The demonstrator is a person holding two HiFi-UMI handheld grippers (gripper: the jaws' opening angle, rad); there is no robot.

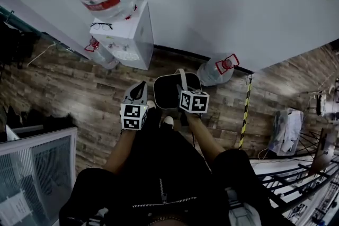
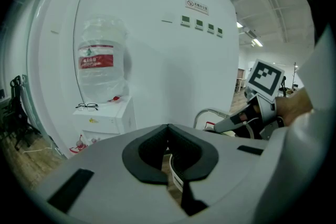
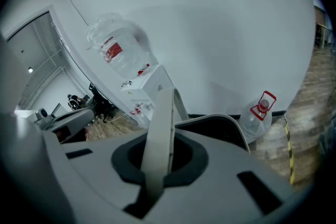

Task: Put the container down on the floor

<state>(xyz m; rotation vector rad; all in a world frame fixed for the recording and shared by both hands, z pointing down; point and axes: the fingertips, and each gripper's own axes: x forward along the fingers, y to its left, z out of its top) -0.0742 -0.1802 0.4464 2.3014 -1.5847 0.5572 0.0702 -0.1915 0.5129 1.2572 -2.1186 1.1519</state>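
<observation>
The container is a dark bin with a pale rim and a pale hoop handle, in front of the person's shoes over the wooden floor. My right gripper is shut on the handle's top; the strap runs up between its pads, with the bin's rim beyond. I cannot tell whether the bin touches the floor. My left gripper is beside the bin's left edge, shut, holding nothing. Its own view shows the pads meeting over bare floor, with the right gripper off to the right.
A white water dispenser with a large bottle and a pair of glasses stands against the wall ahead. Water jugs lie beside it and to the right. A yellow-black striped strip, a cabinet and a rack flank the person.
</observation>
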